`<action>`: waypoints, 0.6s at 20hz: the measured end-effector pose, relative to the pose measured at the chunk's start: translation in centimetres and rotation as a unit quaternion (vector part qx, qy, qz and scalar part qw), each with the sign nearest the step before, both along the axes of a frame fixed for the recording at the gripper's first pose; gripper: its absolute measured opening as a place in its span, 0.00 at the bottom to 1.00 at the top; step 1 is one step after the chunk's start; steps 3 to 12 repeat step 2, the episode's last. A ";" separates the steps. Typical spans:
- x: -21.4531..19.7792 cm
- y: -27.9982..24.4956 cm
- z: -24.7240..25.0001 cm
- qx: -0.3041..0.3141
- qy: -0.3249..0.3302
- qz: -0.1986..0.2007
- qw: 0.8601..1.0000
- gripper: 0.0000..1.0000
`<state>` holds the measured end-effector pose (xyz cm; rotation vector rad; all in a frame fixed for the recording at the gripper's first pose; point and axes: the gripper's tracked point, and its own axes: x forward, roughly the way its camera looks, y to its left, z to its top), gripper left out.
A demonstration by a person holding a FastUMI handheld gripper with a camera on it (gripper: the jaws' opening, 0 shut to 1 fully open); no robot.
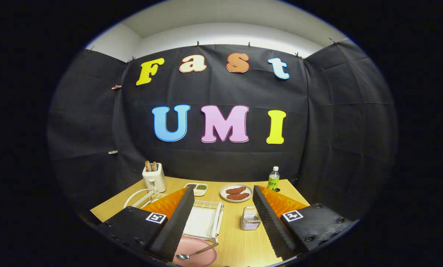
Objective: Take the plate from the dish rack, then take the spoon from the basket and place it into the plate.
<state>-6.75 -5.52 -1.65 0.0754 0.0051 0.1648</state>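
My tongs [221,218] are spread wide and grasp nothing, held above a wooden table [236,237]. Low between my two fingers sits a pink plate [203,256] with a metal spoon [195,253] lying in it, bowl end toward my left finger. Just beyond the plate stands a white wire dish rack [206,218], partly hidden by my left finger. Beside my right finger is a small wire mesh basket [250,218]. Farther back, a white plate [236,193] holds two reddish-brown pieces of food, a small divided dish [196,188] holds dark and green bits, a white toaster [154,177] holds two slices, and a green-labelled bottle [273,178] stands upright.
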 end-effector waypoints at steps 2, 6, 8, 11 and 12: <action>0.1 0.1 -0.1 0.002 0.003 0.003 1.000 0.97; 0.1 0.1 -0.1 0.002 0.003 0.003 1.000 0.97; 0.1 0.1 -0.1 0.002 0.003 0.003 1.000 0.97; 0.1 0.1 -0.1 0.002 0.003 0.003 1.000 0.97; 0.1 0.1 -0.1 0.002 0.003 0.003 1.000 0.97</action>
